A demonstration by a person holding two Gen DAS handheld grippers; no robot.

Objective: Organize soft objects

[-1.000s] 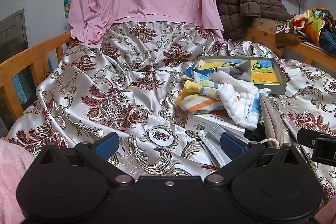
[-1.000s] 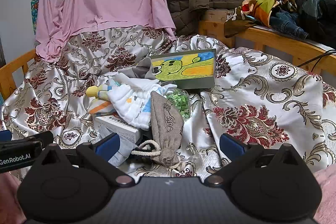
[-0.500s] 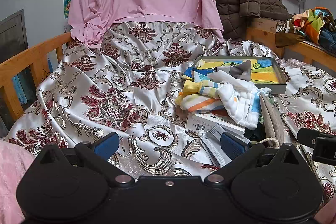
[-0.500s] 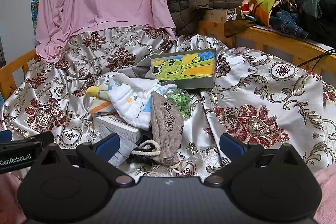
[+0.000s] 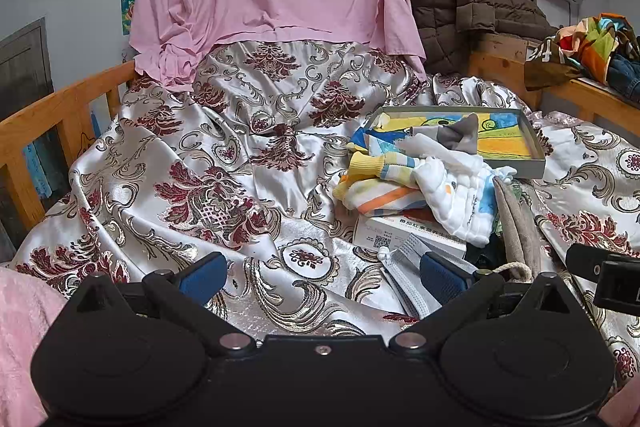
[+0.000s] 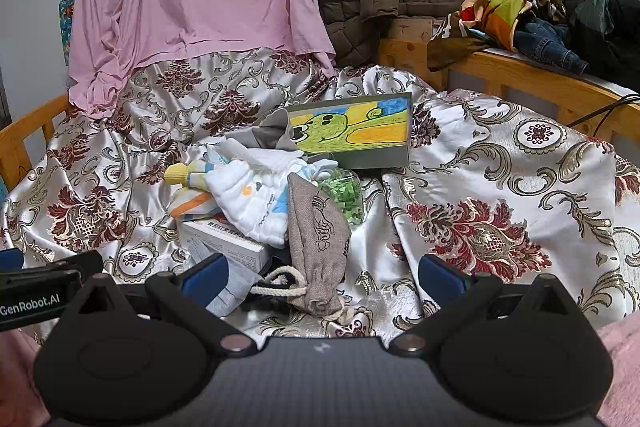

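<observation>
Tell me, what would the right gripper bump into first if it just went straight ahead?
Probably the grey drawstring pouch, lying just ahead between the open right gripper fingers; depth is hard to judge.

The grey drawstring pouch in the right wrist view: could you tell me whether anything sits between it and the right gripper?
Nothing visible does. The grey drawstring pouch lies on top of the satin bedspread, just ahead of the open right gripper.

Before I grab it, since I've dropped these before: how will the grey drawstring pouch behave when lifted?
The pouch looks like soft woven cloth, slumped and creased, so it will probably flop and sag from wherever it is pinched. Its cord lies loose, so it may dangle or snag. It leans on the white cloth, which could shift with it.
</observation>
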